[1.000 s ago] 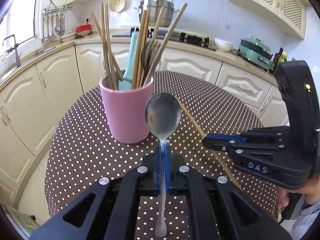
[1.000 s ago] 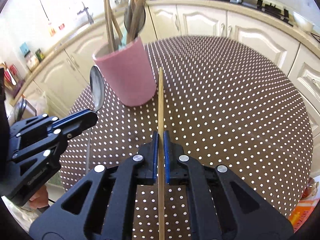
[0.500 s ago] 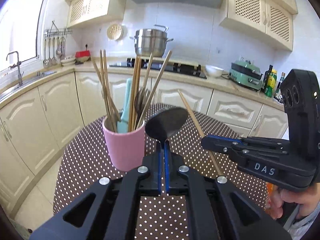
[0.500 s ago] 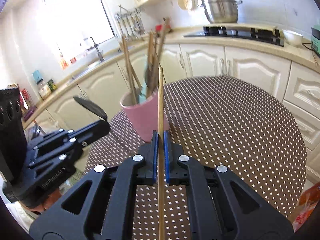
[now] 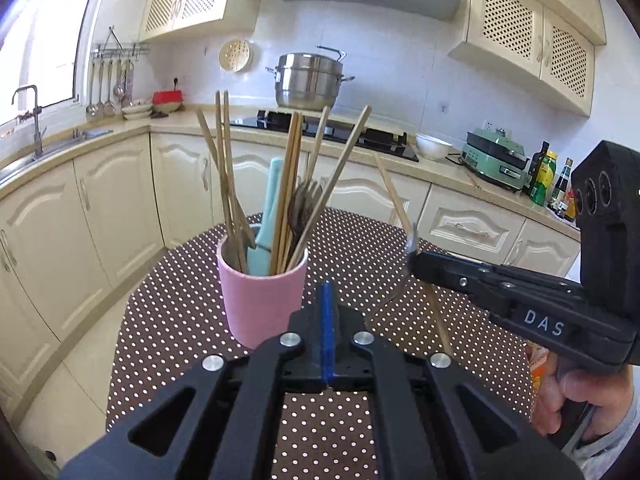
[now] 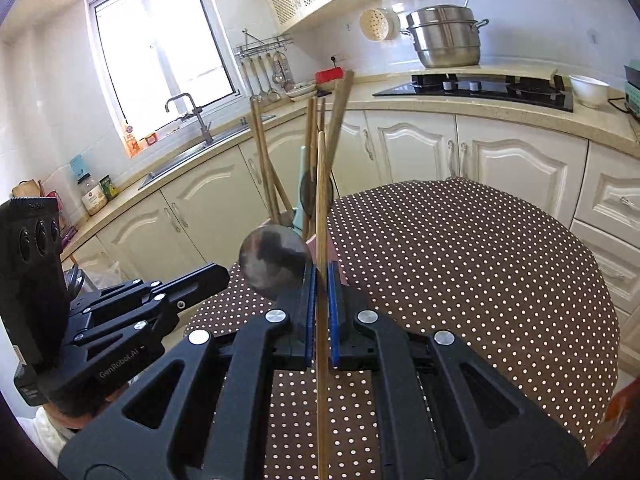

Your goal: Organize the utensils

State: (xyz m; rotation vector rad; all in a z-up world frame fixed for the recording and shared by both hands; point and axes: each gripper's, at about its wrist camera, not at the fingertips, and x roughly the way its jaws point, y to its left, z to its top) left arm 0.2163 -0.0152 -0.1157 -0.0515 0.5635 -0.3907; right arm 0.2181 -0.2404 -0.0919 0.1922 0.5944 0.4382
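Note:
A pink cup full of chopsticks, forks and a teal utensil stands on the dotted round table. My left gripper is shut with nothing between its pads. My right gripper is shut on a wooden chopstick that points up and forward; it also shows in the left wrist view. A metal spoon sits against the right gripper's left finger, its bowl near the tips; from the left wrist view it shows edge-on. Whether the right gripper grips it, I cannot tell. The cup is mostly hidden behind the spoon in the right wrist view.
Cream kitchen cabinets and a counter curve around the table. A steel pot sits on the hob, a sink lies under the window. An orange packet lies at the table's right edge.
The spoon has left my left gripper, which is now shut and empty, and now sits at the right gripper's tips. Both grippers tilted up to a more level view.

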